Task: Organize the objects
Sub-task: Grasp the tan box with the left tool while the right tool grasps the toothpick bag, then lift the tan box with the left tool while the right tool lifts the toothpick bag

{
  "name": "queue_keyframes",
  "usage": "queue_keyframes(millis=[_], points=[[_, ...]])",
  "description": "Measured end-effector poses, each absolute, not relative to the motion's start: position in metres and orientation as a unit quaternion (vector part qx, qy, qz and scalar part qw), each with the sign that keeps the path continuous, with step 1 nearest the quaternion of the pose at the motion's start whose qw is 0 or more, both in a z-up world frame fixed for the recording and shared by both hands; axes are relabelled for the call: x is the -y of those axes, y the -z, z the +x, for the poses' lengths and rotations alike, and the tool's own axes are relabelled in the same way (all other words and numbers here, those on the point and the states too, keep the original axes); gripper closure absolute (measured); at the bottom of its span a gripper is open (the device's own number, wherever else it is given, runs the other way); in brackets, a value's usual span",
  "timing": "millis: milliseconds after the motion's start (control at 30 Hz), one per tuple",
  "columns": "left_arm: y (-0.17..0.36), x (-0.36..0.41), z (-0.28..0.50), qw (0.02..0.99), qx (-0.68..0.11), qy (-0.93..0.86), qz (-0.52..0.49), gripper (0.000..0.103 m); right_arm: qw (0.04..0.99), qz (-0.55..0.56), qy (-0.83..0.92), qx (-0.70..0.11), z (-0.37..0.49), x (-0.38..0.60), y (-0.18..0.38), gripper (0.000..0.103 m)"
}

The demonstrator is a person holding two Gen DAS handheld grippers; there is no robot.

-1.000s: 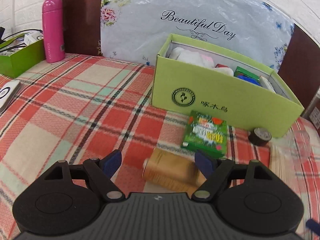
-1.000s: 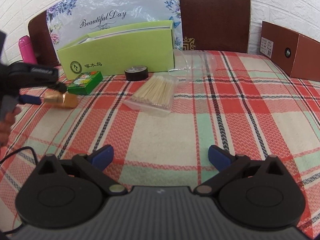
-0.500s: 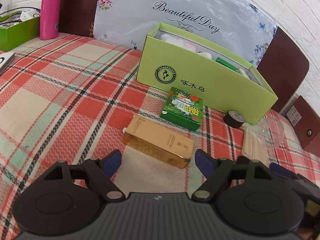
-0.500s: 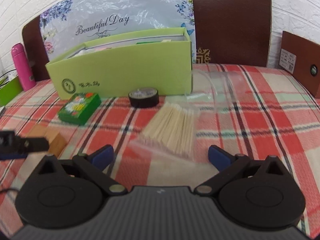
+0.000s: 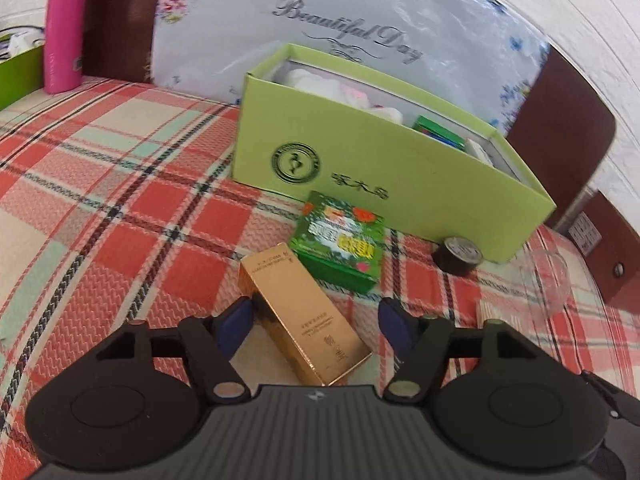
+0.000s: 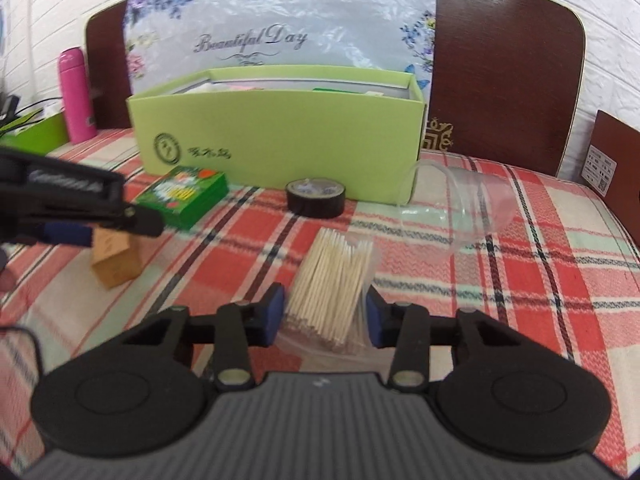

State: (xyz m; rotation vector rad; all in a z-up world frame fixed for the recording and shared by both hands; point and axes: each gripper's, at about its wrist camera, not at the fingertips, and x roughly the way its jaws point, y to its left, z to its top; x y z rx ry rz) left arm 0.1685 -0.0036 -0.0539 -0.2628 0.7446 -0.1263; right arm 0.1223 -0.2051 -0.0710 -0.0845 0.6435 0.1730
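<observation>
A gold carton (image 5: 304, 316) lies on the plaid cloth between the fingers of my left gripper (image 5: 316, 322), which is open around it; the left pad is close to its side. The carton also shows in the right wrist view (image 6: 116, 260). My right gripper (image 6: 325, 314) has its pads close on both sides of a clear bag of cotton swabs (image 6: 332, 280); whether they press it I cannot tell. A green packet (image 5: 340, 238), a black tape roll (image 5: 459, 255) and a lime green box (image 5: 380, 168) holding several items lie beyond.
A clear plastic cup (image 6: 464, 208) lies on its side right of the tape roll (image 6: 316, 197). A pink bottle (image 5: 64, 28) and a green bin (image 5: 20, 76) stand far left. A brown box (image 6: 612, 160) is at the right. Chair backs stand behind.
Both grippers moved forward and down. The left one now straddles the gold carton. The right one reached the swab bag and its fingers narrowed around it.
</observation>
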Motion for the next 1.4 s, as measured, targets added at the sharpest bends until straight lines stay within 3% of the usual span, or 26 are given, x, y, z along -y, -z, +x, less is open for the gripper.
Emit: queue_keyframes(millis=[267,367,533,633,867,1033,1167,1333,1400], points=[[0.052,0.009,0.141,0.917,-0.369,0.118,-0.089,0.061,0.939,-0.042,-0.123,-0.319,0.070,0.215,0.066,0.068],[0.052,0.009,0.120,0.913,-0.375,0.143,-0.077,0.065,0.936,-0.046,-0.137,-0.321,0.052,0.219,0.065,0.068],[0.055,0.010,0.109,0.915,-0.378,0.122,-0.063,0.060,0.935,-0.030,-0.130,-0.328,0.040,0.227,0.064,0.064],[0.053,0.016,0.113,0.919,-0.377,0.104,-0.048,0.053,0.936,-0.022,-0.116,-0.331,0.040,0.227,0.063,0.053],[0.055,0.025,0.119,0.919,-0.381,0.098,-0.033,0.055,0.935,-0.026,-0.103,-0.338,0.041,0.221,0.065,0.043],[0.055,0.025,0.119,0.920,-0.379,0.095,-0.033,0.055,0.937,-0.027,-0.099,-0.335,0.041,0.217,0.068,0.042],[0.055,0.024,0.121,0.920,-0.378,0.096,-0.037,0.055,0.937,-0.027,-0.098,-0.333,0.042,0.216,0.068,0.058],[0.056,0.025,0.121,0.923,-0.372,0.096,-0.037,0.056,0.938,-0.028,-0.098,-0.332,0.044,0.213,0.069,0.066],[0.055,0.023,0.121,0.922,-0.371,0.103,-0.041,0.069,0.938,-0.026,-0.097,-0.331,0.044,0.213,0.069,0.069]])
